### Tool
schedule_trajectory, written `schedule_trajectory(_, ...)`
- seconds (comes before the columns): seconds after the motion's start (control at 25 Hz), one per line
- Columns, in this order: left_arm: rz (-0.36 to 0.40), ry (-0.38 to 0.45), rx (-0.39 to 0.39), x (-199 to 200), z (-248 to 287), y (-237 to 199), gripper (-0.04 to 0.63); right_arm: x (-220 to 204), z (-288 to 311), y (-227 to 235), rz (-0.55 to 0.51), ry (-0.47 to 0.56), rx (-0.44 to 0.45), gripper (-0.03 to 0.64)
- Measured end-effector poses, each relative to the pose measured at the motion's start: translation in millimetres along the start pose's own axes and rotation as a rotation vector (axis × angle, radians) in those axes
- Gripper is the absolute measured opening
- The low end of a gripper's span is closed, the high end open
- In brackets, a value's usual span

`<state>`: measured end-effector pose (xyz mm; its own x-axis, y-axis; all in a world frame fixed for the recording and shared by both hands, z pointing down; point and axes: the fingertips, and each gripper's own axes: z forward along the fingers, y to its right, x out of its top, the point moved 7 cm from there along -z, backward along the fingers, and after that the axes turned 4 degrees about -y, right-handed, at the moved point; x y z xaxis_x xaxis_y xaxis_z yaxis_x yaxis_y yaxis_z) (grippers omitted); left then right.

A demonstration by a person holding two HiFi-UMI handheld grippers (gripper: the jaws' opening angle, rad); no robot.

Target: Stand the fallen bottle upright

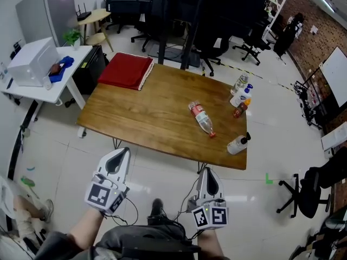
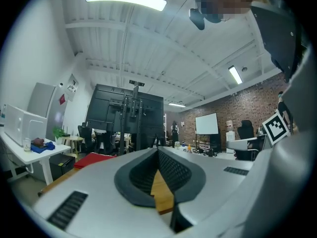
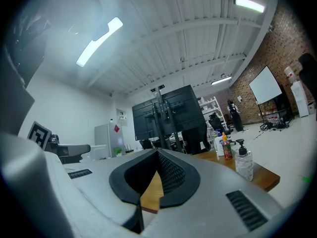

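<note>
bottle (image 1: 201, 118) lying flat on table (image 1: 146, 112)
left gripper (image 1: 120, 151) and right gripper (image 1: 207, 171) both closed, empty (short of the table).

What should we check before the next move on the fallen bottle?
1. Fallen bottle in view, lying on the table: ok.
2. Nothing touching it; pump bottle stands apart: ok.
3. Left tool open for a grasp: not ok, jaws together, empty.
4. Right tool open: not ok, jaws together, empty.
5. Tools at the bottle: not ok, both short of the table edge.
6. Cap tight: cannot tell.
</note>
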<state>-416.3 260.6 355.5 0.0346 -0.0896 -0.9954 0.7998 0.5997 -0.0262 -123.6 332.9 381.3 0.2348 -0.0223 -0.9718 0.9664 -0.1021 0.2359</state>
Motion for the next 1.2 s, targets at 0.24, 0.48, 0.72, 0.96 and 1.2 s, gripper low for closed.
schedule_trajectory(0.24, -0.002, -0.003, 0.028, 3.3, 64.0, -0.6, 0.016, 3.4, 54.8, 40.4, 0.008, -0.01, 0.04, 0.005)
schedule_trajectory(0.48, 0.042, 0.005, 0.016, 11.4, 102.0, 5.0, 0.017, 6.1, 83.3, 64.7, 0.012, -0.021, 0.061, 0.005)
schedule_trajectory(0.72, 0.034, 0.0, -0.01, 17.1, 127.9, 4.5, 0.017, 12.4, 99.6, 76.1, 0.01, -0.023, 0.055, 0.005)
schedule_trajectory(0.96, 0.035, -0.012, -0.07, 12.6, 169.7, -6.5, 0.016, 12.4, 111.7, 93.5, 0.014, -0.016, -0.006, 0.005)
schedule_trajectory(1.2, 0.015, -0.018, -0.128, 7.8, 231.4, -38.1, 0.017, 9.0, 159.4, 106.4, 0.006, -0.026, -0.065, 0.005)
